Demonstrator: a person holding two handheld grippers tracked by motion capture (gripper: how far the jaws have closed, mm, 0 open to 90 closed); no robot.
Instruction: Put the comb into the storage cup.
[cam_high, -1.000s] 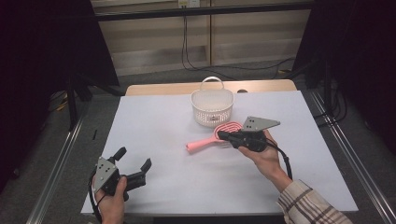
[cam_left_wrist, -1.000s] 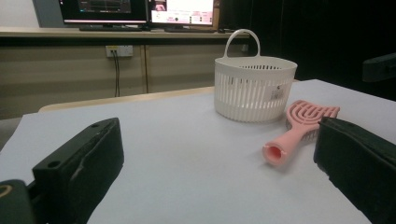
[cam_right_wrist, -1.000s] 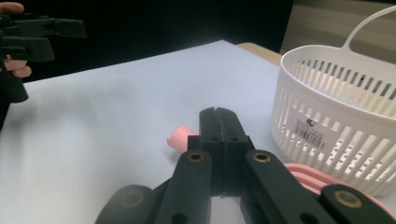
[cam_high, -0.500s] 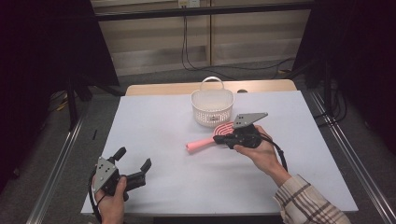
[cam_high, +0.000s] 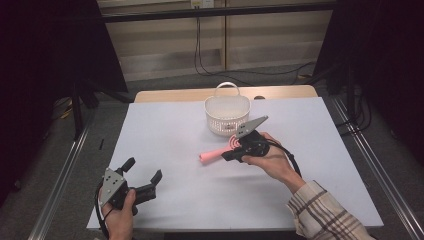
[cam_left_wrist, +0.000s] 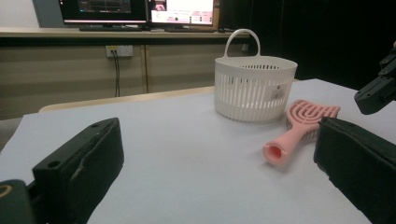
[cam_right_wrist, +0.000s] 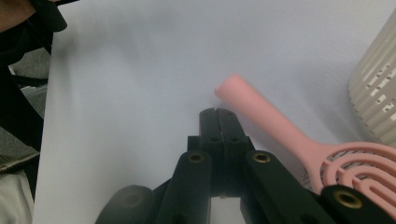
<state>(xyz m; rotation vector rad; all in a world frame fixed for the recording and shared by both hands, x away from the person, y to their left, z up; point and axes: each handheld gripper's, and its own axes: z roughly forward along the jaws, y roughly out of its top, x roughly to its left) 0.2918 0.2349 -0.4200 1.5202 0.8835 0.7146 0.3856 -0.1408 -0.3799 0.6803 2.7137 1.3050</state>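
Observation:
A pink hairbrush (cam_high: 212, 155) lies on the white table (cam_high: 165, 130), its head toward a white slatted basket (cam_high: 227, 117) with a handle. My right gripper (cam_high: 226, 157) hovers over the brush head. In the right gripper view its jaws (cam_right_wrist: 218, 114) are shut against each other with nothing between them, just left of the brush handle (cam_right_wrist: 271, 123). My left gripper (cam_high: 144, 169) rests near the front left edge, open and holding nothing. In the left gripper view the brush (cam_left_wrist: 299, 126) and basket (cam_left_wrist: 254, 88) lie ahead of its wide jaws (cam_left_wrist: 217, 135).
The basket (cam_right_wrist: 376, 112) stands close to the right of the brush head. Bare white surface stretches between the two grippers. The right gripper (cam_left_wrist: 376, 93) shows at the far right of the left gripper view. Dark frames and cables flank the table.
The right hand has moved left over the brush head, its grey plate tipping up. The brush has stayed in place. The left hand has kept still.

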